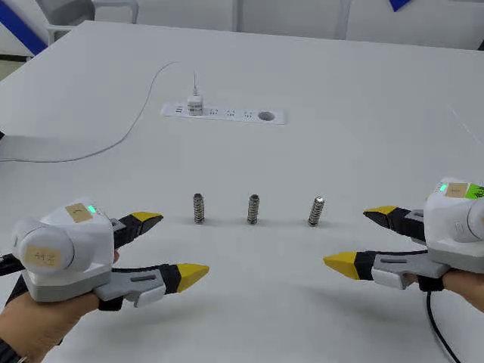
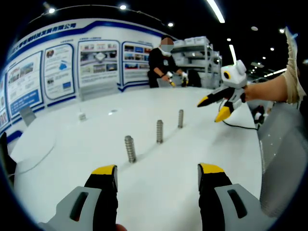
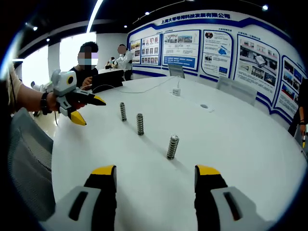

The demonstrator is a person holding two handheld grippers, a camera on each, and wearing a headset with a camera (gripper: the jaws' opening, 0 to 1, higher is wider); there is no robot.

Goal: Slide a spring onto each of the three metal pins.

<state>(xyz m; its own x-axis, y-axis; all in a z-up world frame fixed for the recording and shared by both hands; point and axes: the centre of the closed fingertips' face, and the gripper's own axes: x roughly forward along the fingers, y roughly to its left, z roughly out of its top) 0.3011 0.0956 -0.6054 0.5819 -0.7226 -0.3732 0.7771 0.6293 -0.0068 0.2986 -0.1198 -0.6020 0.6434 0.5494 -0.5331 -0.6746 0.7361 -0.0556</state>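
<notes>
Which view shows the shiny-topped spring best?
Right gripper view: the shiny-topped spring stands nearest and largest. The head view shows it small at the row's right end; the left gripper view, farthest and smallest.

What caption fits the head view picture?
Open left gripper and open right gripper flank three spring-covered pins on a white table.

The white surface carries three upright spring-covered pins in a row. Well behind them lie a white power strip and a thin cable.
</notes>
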